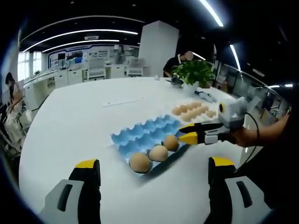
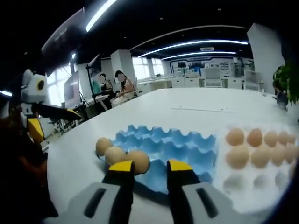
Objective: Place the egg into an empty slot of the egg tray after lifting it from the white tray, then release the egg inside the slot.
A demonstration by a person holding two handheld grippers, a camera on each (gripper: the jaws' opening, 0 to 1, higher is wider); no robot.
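A blue egg tray (image 1: 140, 133) (image 2: 182, 144) lies on the white table and holds three brown eggs in its near row. The third egg (image 1: 171, 142) (image 2: 138, 161) sits in its slot just beyond my right gripper (image 2: 151, 166), which is open with nothing between its jaws. Seen from the left gripper view, my right gripper (image 1: 188, 132) comes in from the right, tips apart beside that egg. My left gripper (image 1: 154, 163) (image 2: 51, 122) is held wide open, back from the tray. The white tray (image 2: 243, 186) holds several more eggs (image 1: 191, 111).
A potted plant (image 1: 194, 72) stands at the table's far end beyond the white tray. A hand (image 1: 261, 135) holds the right gripper. People sit at desks (image 2: 119, 86) in the background. Bare white tabletop (image 1: 93, 116) stretches to the left of the blue tray.
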